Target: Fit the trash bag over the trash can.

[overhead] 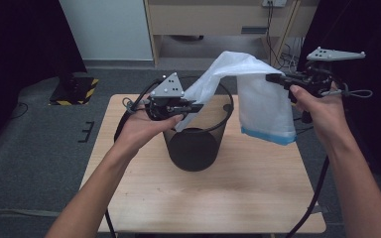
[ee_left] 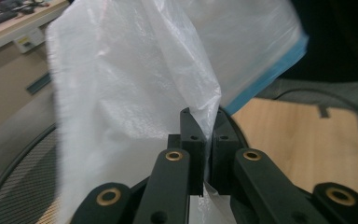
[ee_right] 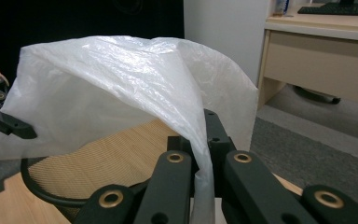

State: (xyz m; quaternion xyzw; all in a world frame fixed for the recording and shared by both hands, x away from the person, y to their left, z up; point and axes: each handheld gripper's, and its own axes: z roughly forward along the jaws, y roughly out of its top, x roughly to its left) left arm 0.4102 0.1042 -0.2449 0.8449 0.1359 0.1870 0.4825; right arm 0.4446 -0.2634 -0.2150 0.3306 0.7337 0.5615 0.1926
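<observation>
- High view: the white plastic bag (overhead: 250,91) hung stretched in the air between the two grippers, above the far half of the tabletop (overhead: 258,193). One end ran down to the left gripper (overhead: 192,106), which sat over the near-left rim of the black mesh bin (overhead: 196,144).
- The other end rose to the right gripper (overhead: 273,78), held beyond the far right corner of the tabletop. From there a wide panel of the bag with a blue edge drooped toward the right edge, clear of the wood.
- This view alone laid out the whole scene: the bin stood upright just back of the tabletop's middle, both forearms came in from the near edge, and a cable trailed from each gripper. It was too far off to show how the jaws stood.
- Left gripper view: the two black jaws were pressed together with a thin fold of the bag (ee_left: 135,88) pinched between them; a scrap of film poked out below the pads. The blue edge (ee_left: 270,74) showed up and to the right, the bin's rim (ee_left: 16,163) low at the left, and bare wood (ee_left: 307,140) at the right.
- Right gripper view: its jaws were likewise clamped tight on a gathered strip of the bag (ee_right: 121,84), which arched away to the left gripper (ee_right: 7,123) at the left edge. Under the arch lay the bin's mesh and rim (ee_right: 42,189); a desk (ee_right: 321,51) stood behind, on the right.
</observation>
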